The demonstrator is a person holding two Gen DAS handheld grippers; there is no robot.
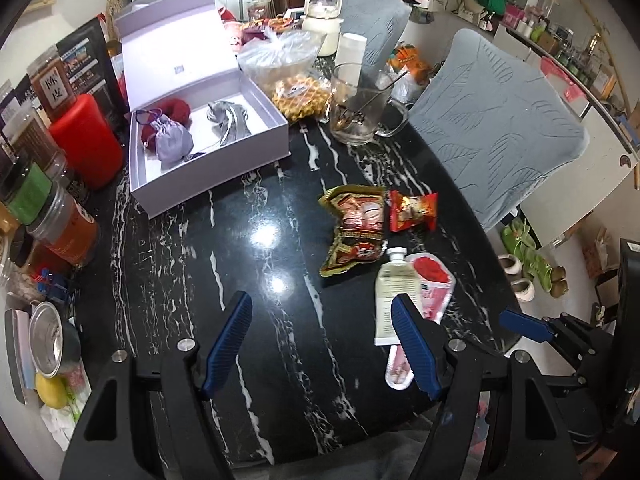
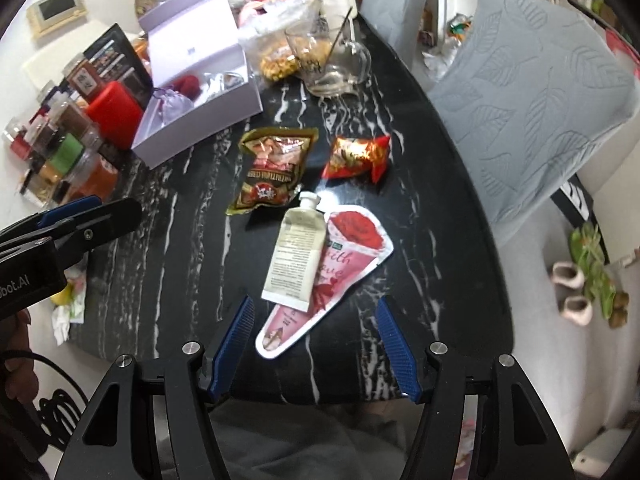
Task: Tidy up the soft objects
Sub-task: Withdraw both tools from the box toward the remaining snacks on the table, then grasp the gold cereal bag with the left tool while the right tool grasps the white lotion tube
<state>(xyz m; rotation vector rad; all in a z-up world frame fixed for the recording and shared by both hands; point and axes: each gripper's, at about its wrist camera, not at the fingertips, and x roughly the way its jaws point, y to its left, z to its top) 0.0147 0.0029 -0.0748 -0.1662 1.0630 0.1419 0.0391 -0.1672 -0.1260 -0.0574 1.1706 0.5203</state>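
Both grippers are held above a black marble table (image 1: pixel 280 208) with white veins, angled down at it. The left gripper (image 1: pixel 320 344) is seen with its blue fingers (image 1: pixel 226 344) parted about halfway and nothing between them — only bare tabletop. The right gripper (image 2: pixel 316 348) is likewise spread partway and empty; the narrow end of a pink cone-shaped sachet (image 2: pixel 340 268) lies on the table between its fingertips, untouched.

A cream tube (image 2: pixel 294 252) is laid partly over that sachet. Just beyond are found a gold-and-brown snack packet (image 2: pixel 272 168) and, beside it, a red snack packet (image 2: pixel 358 156), a small gap between them.

Farther back on the left, an open lilac box (image 1: pixel 208 152) is set with its lid raised; inside it are seen a lilac drawstring pouch (image 1: pixel 172 140), a dark red soft item (image 1: pixel 174 110) touching the pouch, and a grey soft item (image 1: pixel 230 118) — apart from the other two. A glass mug (image 1: pixel 358 108) stands to the right of the box.
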